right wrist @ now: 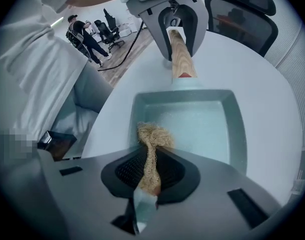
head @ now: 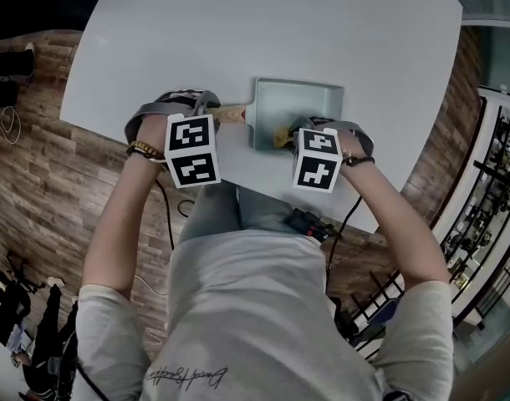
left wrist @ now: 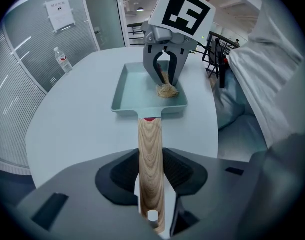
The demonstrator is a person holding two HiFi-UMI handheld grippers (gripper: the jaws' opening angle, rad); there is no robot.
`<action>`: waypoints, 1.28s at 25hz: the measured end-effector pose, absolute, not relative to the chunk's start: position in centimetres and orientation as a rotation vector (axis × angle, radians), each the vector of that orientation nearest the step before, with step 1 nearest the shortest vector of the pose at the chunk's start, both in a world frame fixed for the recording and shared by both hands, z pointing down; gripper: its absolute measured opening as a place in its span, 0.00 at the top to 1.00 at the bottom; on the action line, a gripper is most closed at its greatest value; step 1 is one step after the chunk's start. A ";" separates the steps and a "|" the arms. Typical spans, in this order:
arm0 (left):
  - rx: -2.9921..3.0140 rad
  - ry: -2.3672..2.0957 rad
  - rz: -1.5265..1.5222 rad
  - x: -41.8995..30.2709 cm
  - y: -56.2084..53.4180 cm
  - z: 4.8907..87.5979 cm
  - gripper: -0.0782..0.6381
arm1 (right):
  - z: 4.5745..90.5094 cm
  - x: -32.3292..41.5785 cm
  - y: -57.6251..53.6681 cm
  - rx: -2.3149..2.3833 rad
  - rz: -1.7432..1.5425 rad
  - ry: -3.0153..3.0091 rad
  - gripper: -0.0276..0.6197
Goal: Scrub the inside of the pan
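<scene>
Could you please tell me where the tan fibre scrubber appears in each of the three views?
Head view: scrubber at the pan's bottom edge, picture centre.
Left gripper view: upper centre, inside the pan, pinched by the right tool.
Right gripper view: lower centre, between that tool's jaws, tuft in the pan.
Shared landmark: the pan's wooden handle.

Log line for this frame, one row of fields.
left gripper: shut on pan handle | right gripper: shut on scrubber | scrubber: inside pan, near one wall | pan: on table
</scene>
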State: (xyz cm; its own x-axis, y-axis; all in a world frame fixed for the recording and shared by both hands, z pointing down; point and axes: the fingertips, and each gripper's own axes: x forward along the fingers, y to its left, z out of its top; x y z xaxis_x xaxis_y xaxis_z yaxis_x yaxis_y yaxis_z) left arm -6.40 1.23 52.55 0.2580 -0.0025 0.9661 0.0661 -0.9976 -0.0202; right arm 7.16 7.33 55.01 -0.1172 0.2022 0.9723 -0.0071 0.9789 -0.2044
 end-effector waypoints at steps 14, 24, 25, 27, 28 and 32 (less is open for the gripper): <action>-2.393 -0.139 -1.878 -6.1 1.7 51.8 0.68 | 54.9 10.3 -2.5 0.152 -0.087 -1.620 0.85; -2.401 -0.101 -1.890 -6.3 1.4 51.8 0.68 | 54.9 10.0 -2.6 0.145 -0.063 -1.652 0.85; -2.400 -0.098 -1.891 -6.4 1.4 51.9 0.68 | 54.9 9.9 -2.4 0.136 -0.052 -1.651 0.85; -2.393 -0.096 -1.896 -6.6 1.3 52.0 0.68 | 54.9 9.9 -1.8 0.116 -0.046 -1.640 0.85; -2.390 -0.094 -1.901 -6.7 1.3 52.1 0.68 | 55.0 9.9 -1.4 0.108 -0.049 -1.634 0.85; -2.385 -0.084 -1.913 -6.6 1.2 52.3 0.68 | 55.1 10.0 1.0 0.073 -0.026 -1.629 0.85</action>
State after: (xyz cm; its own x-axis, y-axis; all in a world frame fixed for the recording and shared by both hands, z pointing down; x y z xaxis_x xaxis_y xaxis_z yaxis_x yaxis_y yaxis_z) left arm -6.59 1.19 52.29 0.2172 -0.0092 0.9761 0.0946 -0.9951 -0.0304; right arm 10.01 1.02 55.08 -0.0575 -0.0633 0.9963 -0.0315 0.9976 0.0615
